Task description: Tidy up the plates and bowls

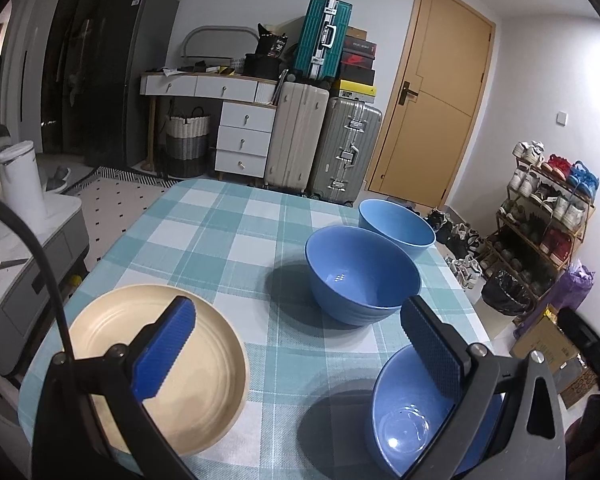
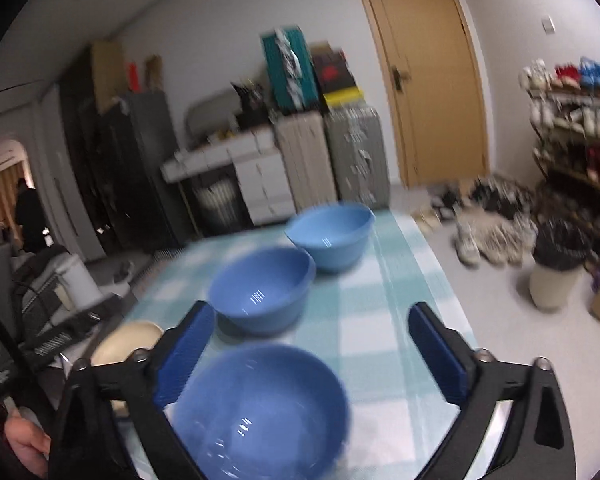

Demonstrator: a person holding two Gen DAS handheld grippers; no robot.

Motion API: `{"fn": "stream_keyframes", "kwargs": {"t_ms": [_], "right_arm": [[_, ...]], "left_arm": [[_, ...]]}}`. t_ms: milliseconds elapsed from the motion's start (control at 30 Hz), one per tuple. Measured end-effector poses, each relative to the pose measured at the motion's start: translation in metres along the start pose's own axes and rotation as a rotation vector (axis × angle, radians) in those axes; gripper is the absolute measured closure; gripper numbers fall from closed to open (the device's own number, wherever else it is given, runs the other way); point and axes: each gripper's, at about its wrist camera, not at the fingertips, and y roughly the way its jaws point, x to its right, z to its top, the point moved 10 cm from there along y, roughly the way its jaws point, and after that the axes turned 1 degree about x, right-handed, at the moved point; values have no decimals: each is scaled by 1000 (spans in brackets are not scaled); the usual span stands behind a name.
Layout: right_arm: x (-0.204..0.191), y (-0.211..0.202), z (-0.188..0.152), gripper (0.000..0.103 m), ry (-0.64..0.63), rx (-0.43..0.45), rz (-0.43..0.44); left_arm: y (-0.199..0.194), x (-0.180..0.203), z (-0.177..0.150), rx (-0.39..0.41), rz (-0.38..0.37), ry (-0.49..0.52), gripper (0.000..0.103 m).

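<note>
Three blue bowls and a cream plate [image 1: 204,380] sit on a teal checked tablecloth [image 1: 220,232]. My left gripper [image 1: 300,344] is open above the cloth, one finger over the plate and the other over the near bowl [image 1: 404,428]. Beyond it stand the middle bowl [image 1: 364,276] and the paler far bowl [image 1: 396,224]. In the right wrist view my right gripper [image 2: 312,320] is open wide above the near bowl [image 2: 260,412], with its pads clear of it. The middle bowl [image 2: 260,288], far bowl [image 2: 332,236] and plate [image 2: 128,344] lie ahead and to the left.
The table's right edge [image 1: 460,292] drops to the floor, where a shoe rack [image 1: 548,216] and a black-bagged bin [image 2: 556,268] stand. Suitcases [image 1: 324,148], white drawers [image 1: 244,136] and a door [image 1: 432,92] line the far wall. A white kettle [image 1: 20,184] sits on a cabinet at the left.
</note>
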Motion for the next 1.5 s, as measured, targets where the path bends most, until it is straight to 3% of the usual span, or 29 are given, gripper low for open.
{"fn": "stream_keyframes", "kwargs": {"t_ms": [167, 300, 400, 500, 867, 1233, 1500], "right_arm": [[-32, -20, 22, 1, -67, 186, 32], [-43, -28, 12, 1, -73, 231, 66], [-44, -21, 4, 1, -110, 179, 71], [-37, -27, 3, 1, -92, 206, 62], [-33, -21, -8, 1, -59, 132, 88], [-45, -7, -20, 1, -122, 87, 80], [-39, 4, -24, 1, -95, 54, 72]], "left_arm": [[-1, 5, 0, 17, 24, 49, 0], [-4, 10, 0, 34, 29, 74, 0], [-5, 16, -2, 39, 40, 103, 0], [-4, 25, -6, 29, 34, 134, 0], [0, 43, -17, 13, 49, 221, 0], [4, 35, -18, -11, 52, 192, 0], [9, 24, -19, -40, 61, 151, 0]]}}
